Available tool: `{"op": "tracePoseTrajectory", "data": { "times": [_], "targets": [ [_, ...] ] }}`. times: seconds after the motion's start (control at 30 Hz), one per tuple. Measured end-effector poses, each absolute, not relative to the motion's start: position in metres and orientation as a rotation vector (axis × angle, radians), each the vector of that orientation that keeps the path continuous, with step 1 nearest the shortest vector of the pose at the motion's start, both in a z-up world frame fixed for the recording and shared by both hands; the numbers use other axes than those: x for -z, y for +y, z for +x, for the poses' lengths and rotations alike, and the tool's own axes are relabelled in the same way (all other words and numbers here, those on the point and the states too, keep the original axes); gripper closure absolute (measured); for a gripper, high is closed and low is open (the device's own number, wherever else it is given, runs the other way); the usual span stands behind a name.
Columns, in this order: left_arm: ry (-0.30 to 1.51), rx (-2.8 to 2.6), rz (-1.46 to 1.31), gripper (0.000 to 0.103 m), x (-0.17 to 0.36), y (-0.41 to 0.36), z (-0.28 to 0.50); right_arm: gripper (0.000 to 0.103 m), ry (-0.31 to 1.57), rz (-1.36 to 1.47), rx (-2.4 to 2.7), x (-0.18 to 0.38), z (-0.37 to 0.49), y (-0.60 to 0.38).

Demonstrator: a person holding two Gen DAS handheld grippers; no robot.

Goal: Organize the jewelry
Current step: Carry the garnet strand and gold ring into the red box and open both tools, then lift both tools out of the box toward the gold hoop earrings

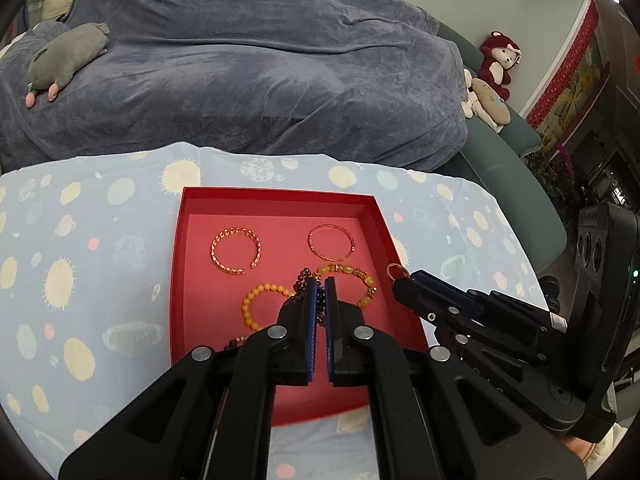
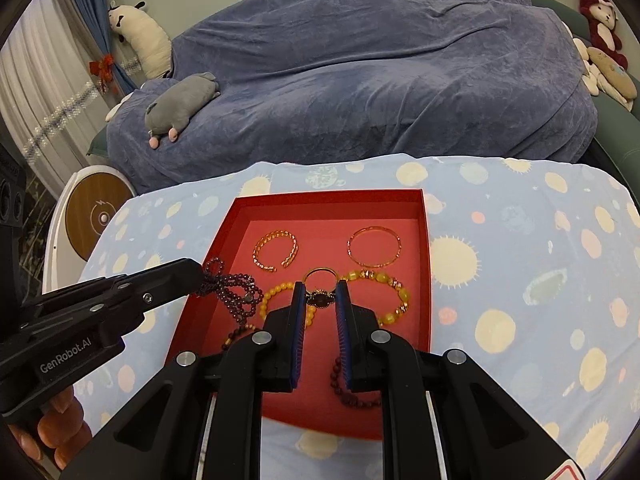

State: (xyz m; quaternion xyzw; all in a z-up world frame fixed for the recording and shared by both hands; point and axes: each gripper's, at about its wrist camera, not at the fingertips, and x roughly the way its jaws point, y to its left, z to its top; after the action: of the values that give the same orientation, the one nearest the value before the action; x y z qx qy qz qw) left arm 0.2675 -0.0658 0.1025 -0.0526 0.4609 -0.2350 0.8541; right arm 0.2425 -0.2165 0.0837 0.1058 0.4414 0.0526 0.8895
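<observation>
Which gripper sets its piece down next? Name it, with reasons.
Left, probably: the left gripper holds the purple beads over bare floor by the box's left wall, while the right gripper's ring hangs above the yellow bracelets.

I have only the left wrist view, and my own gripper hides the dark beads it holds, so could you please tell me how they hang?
Observer: In the right wrist view, the purple bead strand droops in loose loops from the tip of the left gripper, just inside the left wall of the red box.
Operator: Thank you. Could you also tell me whether the right gripper holds its ring by the band?
Observer: No. The right gripper is closed on the dark ornament of the ring, and the gold band stands free beyond the fingertips.
</observation>
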Motion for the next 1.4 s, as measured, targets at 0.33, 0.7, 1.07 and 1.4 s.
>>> {"op": "tracePoseTrajectory", "data": {
  "times": [0.33, 0.7, 1.07, 1.4],
  "targets": [
    [1.046, 0.465, -0.105, 0.1, -0.046, -0.068, 0.323, 0.089, 0.994, 0.228, -0.119, -0.033, 0.304, -0.206],
    [1.083, 0.401, -0.083, 0.099, -0.017, -0.061, 0.337, 0.089, 1.044, 0.18, -0.121, -0.007, 0.324, -0.192],
    [1.034, 0.362, -0.073, 0.084, -0.027, -0.051, 0.322, 0.068, 0.996, 0.145, -0.086, -0.024, 0.308, -0.19],
    [0.985, 0.357, -0.058, 0.07, -0.058, -0.049, 0.292, 0.067, 0.962, 0.145, -0.083, -0.053, 0.273, -0.191]
  ]
}}
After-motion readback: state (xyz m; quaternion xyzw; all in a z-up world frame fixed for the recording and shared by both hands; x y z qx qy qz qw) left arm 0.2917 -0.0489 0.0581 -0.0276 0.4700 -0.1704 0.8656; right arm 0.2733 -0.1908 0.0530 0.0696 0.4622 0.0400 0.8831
